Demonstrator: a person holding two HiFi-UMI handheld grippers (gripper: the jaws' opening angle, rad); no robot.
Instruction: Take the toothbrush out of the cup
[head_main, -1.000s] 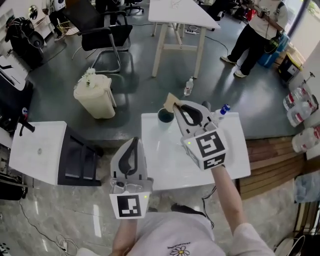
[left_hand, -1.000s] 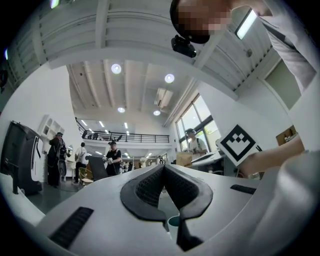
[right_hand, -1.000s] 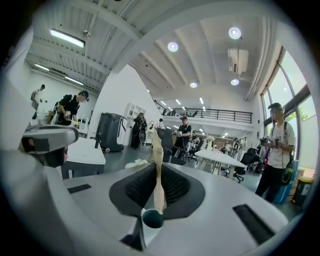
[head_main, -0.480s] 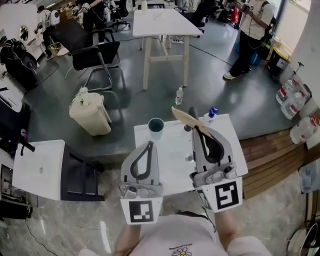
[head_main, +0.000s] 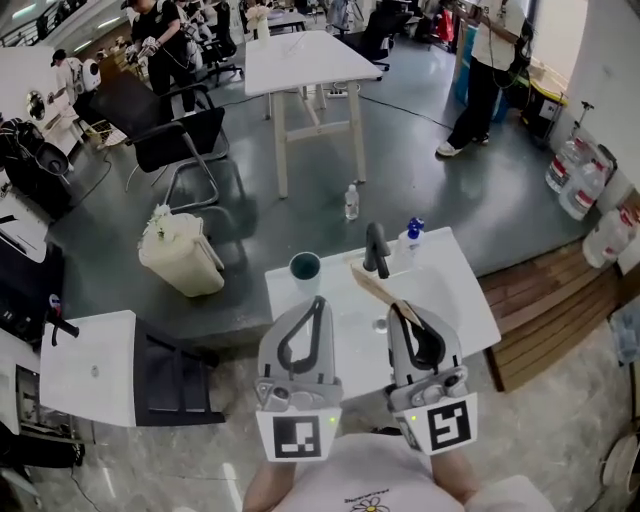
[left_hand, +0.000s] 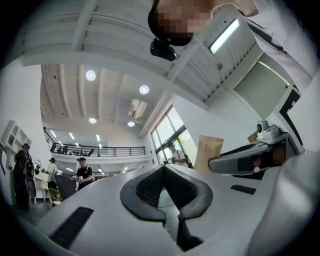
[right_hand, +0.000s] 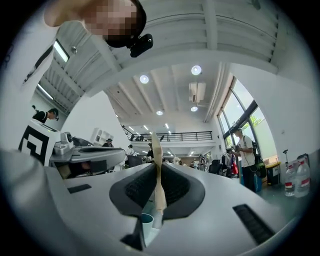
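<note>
A teal cup (head_main: 305, 266) stands at the far left of the small white table (head_main: 470, 310). My right gripper (head_main: 401, 306) is held up near my body, shut on a flat tan toothbrush (head_main: 374, 286) that sticks out forward over the table, well clear of the cup. In the right gripper view the toothbrush (right_hand: 157, 170) stands upright, pinched between the jaws of that gripper (right_hand: 158, 172), with the cup (right_hand: 146, 218) small below. My left gripper (head_main: 318, 301) hovers beside it, shut and empty. In the left gripper view its jaws (left_hand: 164, 167) meet, and the toothbrush (left_hand: 208, 152) shows at right.
A dark upright object (head_main: 375, 248) and a blue-capped bottle (head_main: 408, 237) stand at the table's far edge. On the floor are a cream bin (head_main: 180, 250), a clear bottle (head_main: 351, 202), a black chair (head_main: 180, 150) and a second white table (head_main: 305, 60). People stand in the background.
My right gripper has drawn back from the cup toward my body with the toothbrush in it. The left gripper stayed shut and shifted slightly right. The head view tilted forward.
</note>
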